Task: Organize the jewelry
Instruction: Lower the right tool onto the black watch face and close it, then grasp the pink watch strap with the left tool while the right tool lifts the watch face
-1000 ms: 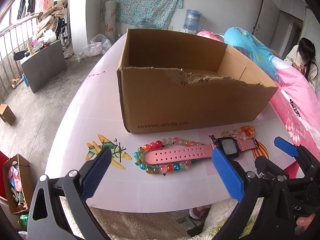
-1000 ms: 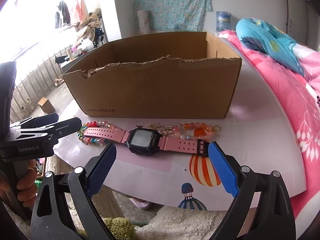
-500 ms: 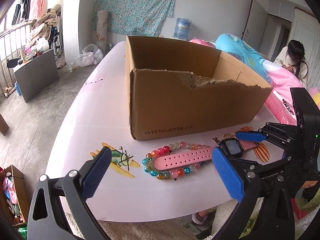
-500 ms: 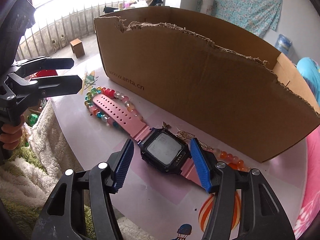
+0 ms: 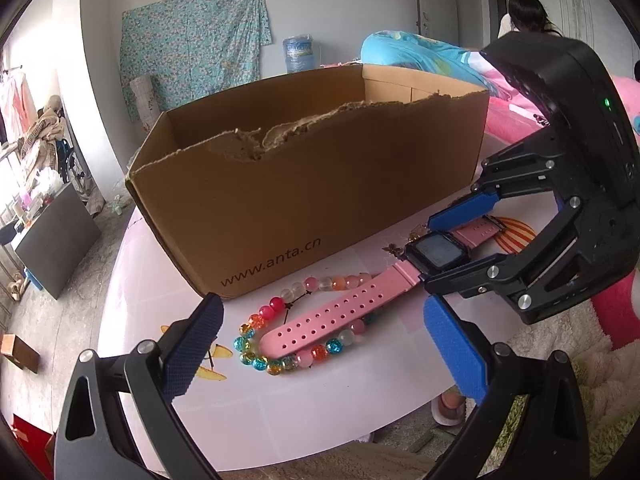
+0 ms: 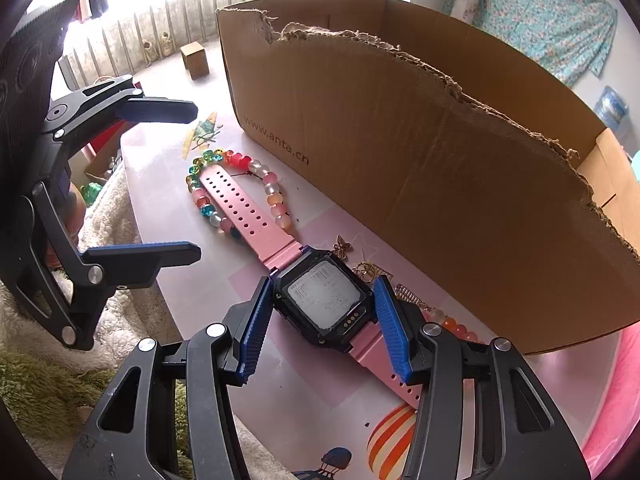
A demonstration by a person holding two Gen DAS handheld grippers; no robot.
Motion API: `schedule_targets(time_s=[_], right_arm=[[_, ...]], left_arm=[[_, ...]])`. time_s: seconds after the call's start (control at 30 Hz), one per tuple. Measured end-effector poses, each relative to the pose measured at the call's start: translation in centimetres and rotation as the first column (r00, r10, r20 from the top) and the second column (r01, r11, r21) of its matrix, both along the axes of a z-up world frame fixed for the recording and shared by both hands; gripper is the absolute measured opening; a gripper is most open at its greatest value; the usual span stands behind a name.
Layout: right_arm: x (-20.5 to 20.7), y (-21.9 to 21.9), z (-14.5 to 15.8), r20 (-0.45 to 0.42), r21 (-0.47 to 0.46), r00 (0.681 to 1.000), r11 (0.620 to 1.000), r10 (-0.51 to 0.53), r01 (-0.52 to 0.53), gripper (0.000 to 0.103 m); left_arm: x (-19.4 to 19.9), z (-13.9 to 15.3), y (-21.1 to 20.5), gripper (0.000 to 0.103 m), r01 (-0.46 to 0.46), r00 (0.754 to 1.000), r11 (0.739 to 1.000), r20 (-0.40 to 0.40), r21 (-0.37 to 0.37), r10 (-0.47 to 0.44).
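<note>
Watch (image 6: 326,302) between right hand-held gripper (image 6: 320,330) pads

Pink watch (image 6: 324,304) flat across bead bracelet (image 6: 240,184)

White walls, floral teal cloth (image 5: 196,40) hung upper left; water jug (image 5: 299,54) beside it, grey floor (image 5: 60,320) left, bright railed window (image 6: 160,40) upper left.

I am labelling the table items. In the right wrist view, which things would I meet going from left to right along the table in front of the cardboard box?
Left gripper → colourful bead bracelet → pink watch strap → butterfly charm → watch face, between the closing right gripper → orange bead bracelet.
</note>
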State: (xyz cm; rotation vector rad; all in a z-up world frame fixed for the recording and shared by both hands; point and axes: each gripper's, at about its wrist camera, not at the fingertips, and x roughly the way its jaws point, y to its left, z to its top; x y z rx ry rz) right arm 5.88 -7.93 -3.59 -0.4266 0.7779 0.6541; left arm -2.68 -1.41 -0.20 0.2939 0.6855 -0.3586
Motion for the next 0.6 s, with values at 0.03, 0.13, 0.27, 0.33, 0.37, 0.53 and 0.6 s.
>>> schedule_targets(time_s=[0.03, 0.13, 0.27, 0.33, 0.37, 0.53, 0.6], right_arm=[[0.0, -0.5, 0.1, -0.014, 0.014, 1.0, 1.0, 0.001, -0.001, 0.048], [-0.1, -1.4, 0.8, -0.061, 0.064, 0.998, 0.998, 0.005, -0.001, 0.048], [-0.2, -2.7, 1.2, -0.116, 0.134, 0.993, 0.991, 0.007, 0.009, 0.048], [-0.3, -3.2, 1.5, -0.142, 0.169, 0.99, 0.985, 0.002, 0.022, 0.048], [-0.3, -3.4, 1.7, -0.152, 0.186, 0.988, 0.982, 0.002, 0.027, 0.048], [-1.0, -4.5, 2.6, -0.204, 0.265, 0.979, 0.963, 0.007, 0.048, 0.048], [-1.2, -4.9, 2.8, -0.206, 0.276, 0.979, 0.96, 0.006, 0.052, 0.048]], left_arm=[[-0.1, 0.0, -0.4, 0.099, 0.012, 1.0, 1.0, 0.017, 0.027, -0.012], [-0.7, -0.1, -1.3, 0.099, 0.044, 0.997, 0.994, 0.065, 0.098, -0.05], [-1.4, -0.5, -2.6, 0.096, 0.071, 0.988, 0.98, 0.124, 0.186, -0.095], [-1.7, -0.6, -3.0, 0.09, 0.08, 0.982, 0.969, 0.149, 0.233, -0.117], [-1.8, -0.7, -3.4, 0.085, 0.085, 0.979, 0.964, 0.159, 0.254, -0.128], [-2.8, -0.8, -4.0, 0.061, 0.128, 0.967, 0.943, 0.172, 0.306, -0.187], [-2.9, -0.6, -4.3, 0.049, 0.144, 0.964, 0.937, 0.17, 0.317, -0.206]])
